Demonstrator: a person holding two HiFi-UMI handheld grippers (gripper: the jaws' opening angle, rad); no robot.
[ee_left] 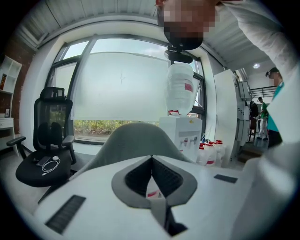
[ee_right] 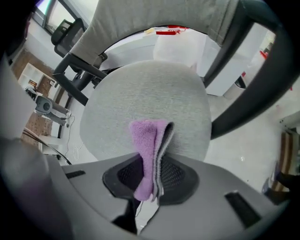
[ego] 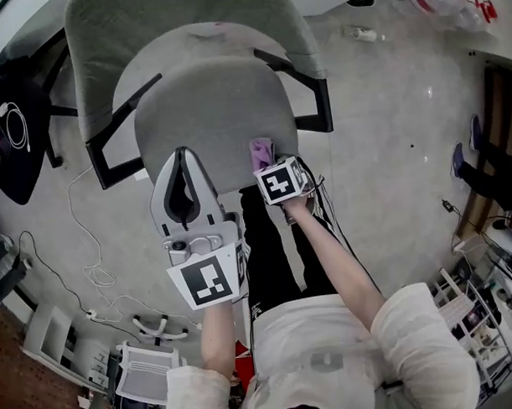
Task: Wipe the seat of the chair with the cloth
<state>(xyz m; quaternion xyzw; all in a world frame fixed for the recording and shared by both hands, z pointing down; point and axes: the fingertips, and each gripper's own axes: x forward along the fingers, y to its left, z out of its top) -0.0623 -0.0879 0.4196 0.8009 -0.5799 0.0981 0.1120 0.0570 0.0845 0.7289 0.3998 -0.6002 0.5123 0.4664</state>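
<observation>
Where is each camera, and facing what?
Head view: on the head, looking down at the seat; arms, left tool, right tool show.
Left gripper view: on left tool, facing a window; shut jaws show.
Right gripper view: on right tool, facing the seat; jaws clamp the cloth.
Head and right gripper views share seat, cloth.

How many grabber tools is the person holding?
2. The left tool, shut and empty, hangs near the front edge of the chair seat; the right tool pinches the purple cloth.
</observation>
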